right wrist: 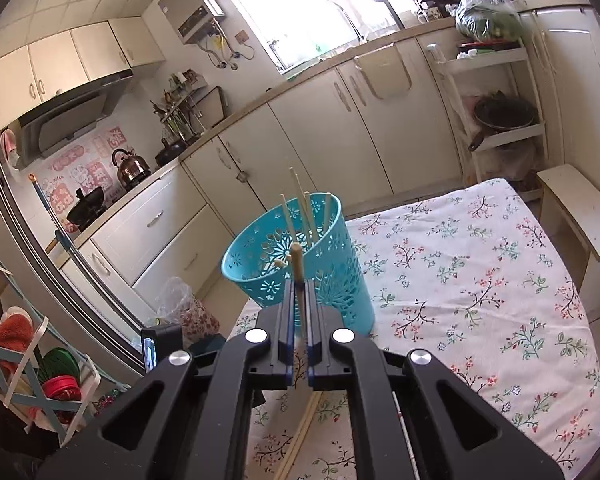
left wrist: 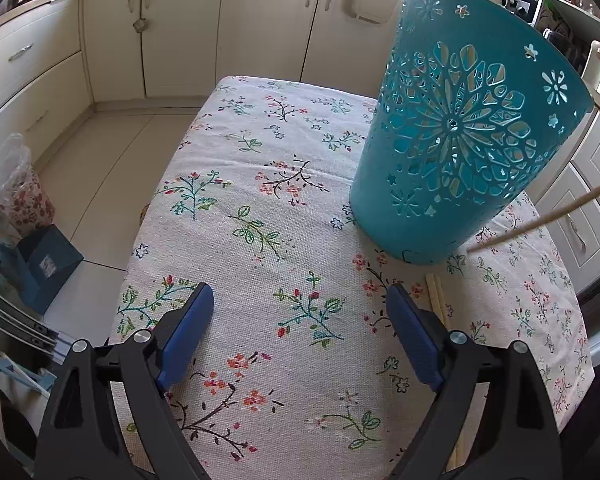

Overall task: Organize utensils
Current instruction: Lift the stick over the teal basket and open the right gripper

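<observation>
A teal perforated basket (left wrist: 460, 140) (right wrist: 332, 280) stands on the floral tablecloth (left wrist: 260, 208) (right wrist: 480, 280), with several pale chopsticks (right wrist: 306, 212) upright inside it. My right gripper (right wrist: 299, 292) is shut on one chopstick (right wrist: 297, 264), whose tip points up in front of the basket's near rim. In the left wrist view that chopstick (left wrist: 540, 220) slants in from the right, beside the basket. My left gripper (left wrist: 304, 312) hangs open over the cloth with nothing between its blue pads (left wrist: 196, 328). Loose chopsticks (left wrist: 436, 296) (right wrist: 300, 436) lie on the cloth by its right finger.
Cream kitchen cabinets (left wrist: 180, 40) run along the far walls. A blue box (left wrist: 48, 264) and a plastic bag (left wrist: 16, 184) sit on the floor left of the table. A white stool (right wrist: 580, 216) stands at the table's far right corner.
</observation>
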The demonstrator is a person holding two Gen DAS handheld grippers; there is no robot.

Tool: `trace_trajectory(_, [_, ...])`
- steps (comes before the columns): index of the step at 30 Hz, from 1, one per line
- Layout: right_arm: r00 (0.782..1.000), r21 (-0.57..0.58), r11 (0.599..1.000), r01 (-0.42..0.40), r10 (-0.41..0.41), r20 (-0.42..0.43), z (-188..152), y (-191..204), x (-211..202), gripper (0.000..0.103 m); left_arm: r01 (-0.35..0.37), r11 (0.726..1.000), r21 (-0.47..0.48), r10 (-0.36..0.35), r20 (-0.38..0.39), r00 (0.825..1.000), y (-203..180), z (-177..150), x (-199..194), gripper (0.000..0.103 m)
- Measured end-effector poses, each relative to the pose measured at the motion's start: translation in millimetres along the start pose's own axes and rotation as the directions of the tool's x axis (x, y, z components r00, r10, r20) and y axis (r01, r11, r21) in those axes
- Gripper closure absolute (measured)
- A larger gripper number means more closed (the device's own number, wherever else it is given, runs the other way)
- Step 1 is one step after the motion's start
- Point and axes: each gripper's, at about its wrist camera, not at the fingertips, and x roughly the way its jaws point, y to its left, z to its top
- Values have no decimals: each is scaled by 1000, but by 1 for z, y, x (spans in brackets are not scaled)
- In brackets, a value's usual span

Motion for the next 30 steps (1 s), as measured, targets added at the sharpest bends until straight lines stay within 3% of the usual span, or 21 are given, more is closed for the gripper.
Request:
trace_trajectory(10, [999,-9,999,-35,35,27,14,10,-22,98,1,1000,1,-1,-1,1000,0,0,2,18])
trace_trajectory(20, [979,-75,987,-143,152,135,71,50,-53,98,1,1000,1,-1,-1,1000,-1,0,2,18])
trace_trajectory(26, [970,-142,985,-96,124,208,113,71,-38,98,10,1000,-5,-10,1,1000,-1,0,3,17])
trace_trajectory(30, [983,-180,984,-13,45,177,116,70,1,98,19,1000,-11,-19,4,1000,1,1,2,17])
